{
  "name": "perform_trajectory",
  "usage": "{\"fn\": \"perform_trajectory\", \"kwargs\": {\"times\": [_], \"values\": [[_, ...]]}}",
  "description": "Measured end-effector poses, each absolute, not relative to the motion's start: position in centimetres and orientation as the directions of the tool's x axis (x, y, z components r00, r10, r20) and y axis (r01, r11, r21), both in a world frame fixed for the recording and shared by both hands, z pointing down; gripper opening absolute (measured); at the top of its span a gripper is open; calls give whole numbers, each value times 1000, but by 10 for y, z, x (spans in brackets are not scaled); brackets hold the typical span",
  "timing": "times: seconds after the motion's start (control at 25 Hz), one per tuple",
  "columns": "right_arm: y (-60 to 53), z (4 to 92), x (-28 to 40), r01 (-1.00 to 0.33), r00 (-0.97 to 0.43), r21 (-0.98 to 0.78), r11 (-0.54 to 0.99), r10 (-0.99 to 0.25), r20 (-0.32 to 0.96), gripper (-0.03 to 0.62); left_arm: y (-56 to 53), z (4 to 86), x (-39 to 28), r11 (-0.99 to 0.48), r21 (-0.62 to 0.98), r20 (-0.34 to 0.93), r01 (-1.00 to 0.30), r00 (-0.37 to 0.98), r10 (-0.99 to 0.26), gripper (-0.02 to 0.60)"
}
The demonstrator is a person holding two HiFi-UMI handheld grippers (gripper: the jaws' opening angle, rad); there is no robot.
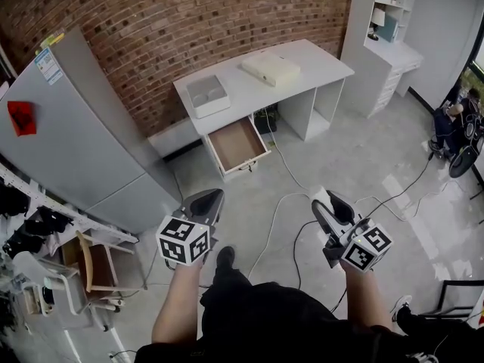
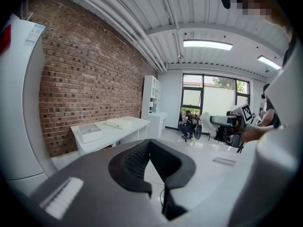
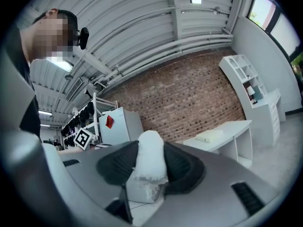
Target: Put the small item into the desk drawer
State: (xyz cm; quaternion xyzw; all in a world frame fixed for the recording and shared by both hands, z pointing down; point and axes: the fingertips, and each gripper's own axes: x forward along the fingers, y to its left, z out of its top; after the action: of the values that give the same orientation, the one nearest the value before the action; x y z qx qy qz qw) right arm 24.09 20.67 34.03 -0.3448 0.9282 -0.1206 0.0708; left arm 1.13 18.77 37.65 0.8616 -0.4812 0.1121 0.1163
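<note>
My right claw (image 1: 330, 205) is pinching the small white item (image 3: 149, 162), a soft-looking lump. The pads press on its two sides and its rounded top stands out past the tips. My left claw (image 1: 208, 203) is pressed together with nothing in it.

I'm standing well apart from the white desk, so the step in hand is the carry. The desk drawer (image 1: 238, 144) is already pulled out below the front edge of the tabletop (image 1: 242, 89), under the end that carries the white tray (image 1: 207, 95). Its wooden bottom looks bare. A flat white box (image 1: 270, 68) lies toward the other end and plays no part.

To do this well I'd walk straight at the drawer front, holding the pinch just as firm as it is. The item looks squashy and torn at its lower edge, so a harder squeeze may deform it and a looser one may drop it.

Cables (image 1: 276, 218) trail across the floor between me and the desk, so I'd step over them.

At the drawer I'd tip the right claw downward, bring the item low inside the walls, and only then spread the pads. The left claw should stay out to the side, free to push the drawer if needed.
</note>
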Motion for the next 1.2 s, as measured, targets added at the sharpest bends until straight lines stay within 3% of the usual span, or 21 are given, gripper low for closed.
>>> {"fn": "perform_trajectory", "kwargs": {"times": [0.56, 1.2], "values": [[90, 369, 201, -659, -727, -310, 685, -686, 31, 164, 69, 409, -33, -520, 179, 321, -835, 549, -771, 12], [-65, 378, 72, -655, -747, -307, 691, -653, 125, 164, -76, 432, -124, -561, 230, 340, -795, 606, -719, 12]]}}
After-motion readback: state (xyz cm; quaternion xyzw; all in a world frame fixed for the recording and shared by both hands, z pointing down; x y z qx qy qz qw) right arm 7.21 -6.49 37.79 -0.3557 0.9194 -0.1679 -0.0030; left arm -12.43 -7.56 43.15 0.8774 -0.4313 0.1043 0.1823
